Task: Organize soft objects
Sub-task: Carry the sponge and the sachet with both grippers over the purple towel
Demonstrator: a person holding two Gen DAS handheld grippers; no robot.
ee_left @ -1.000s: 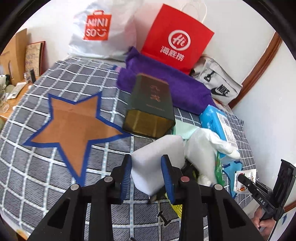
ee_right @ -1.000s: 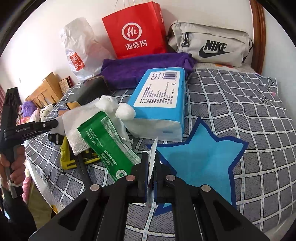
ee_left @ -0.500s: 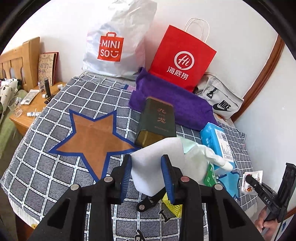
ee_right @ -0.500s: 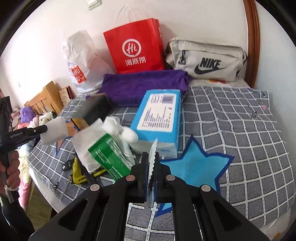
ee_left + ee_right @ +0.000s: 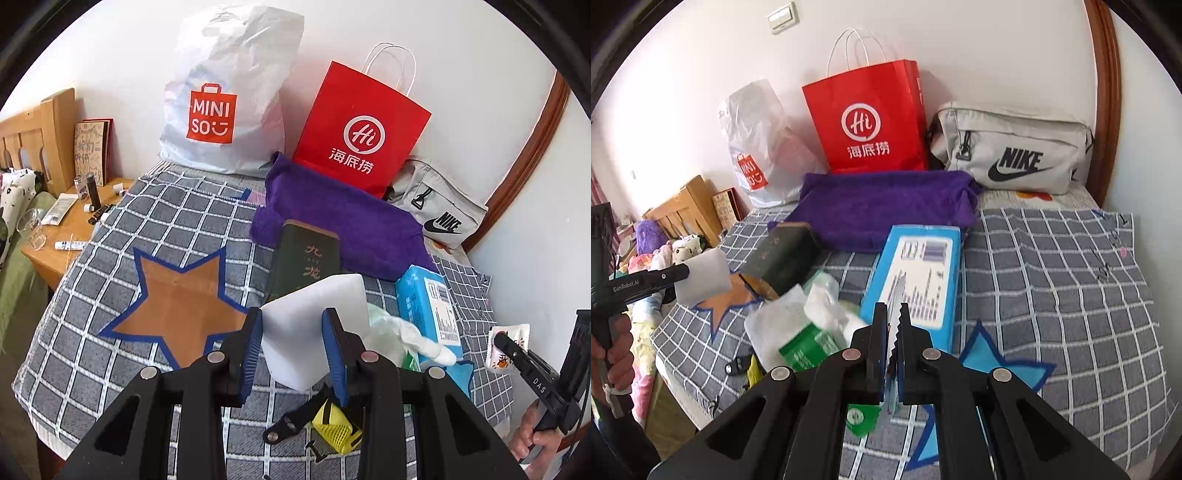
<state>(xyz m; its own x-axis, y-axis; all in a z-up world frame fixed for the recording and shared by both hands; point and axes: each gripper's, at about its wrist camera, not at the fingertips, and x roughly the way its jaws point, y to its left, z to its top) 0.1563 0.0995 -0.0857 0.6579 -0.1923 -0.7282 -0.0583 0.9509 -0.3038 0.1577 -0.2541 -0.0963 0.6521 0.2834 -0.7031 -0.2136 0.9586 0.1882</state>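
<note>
- Low in the centre of the left wrist view, the left gripper [image 5: 291,347] is clamped on a white sponge block [image 5: 314,325], blue pads pressing both its sides, the block held up off the checked bedspread [image 5: 110,354].
- Only the lower part of the block sits between the pads; the top stands proud beyond them, so a quick swing could, I'd say, let it pivot or squeeze out.
- Left of the block in that frame lies the orange star patch [image 5: 177,310], a likely drop spot; releasing early risks a bounce toward the bed edge.
- Bottom centre of the right wrist view, the right gripper [image 5: 894,325] is pinched on a thin serrated-edge sachet [image 5: 895,306], edge-on between the pads.
- That grip looks slight: a flat foil packet could slide free.
- Lower right of that frame, the blue star patch [image 5: 990,365] sits just beside the claw, the blue tissue pack [image 5: 919,273] just beyond the tips.
</note>
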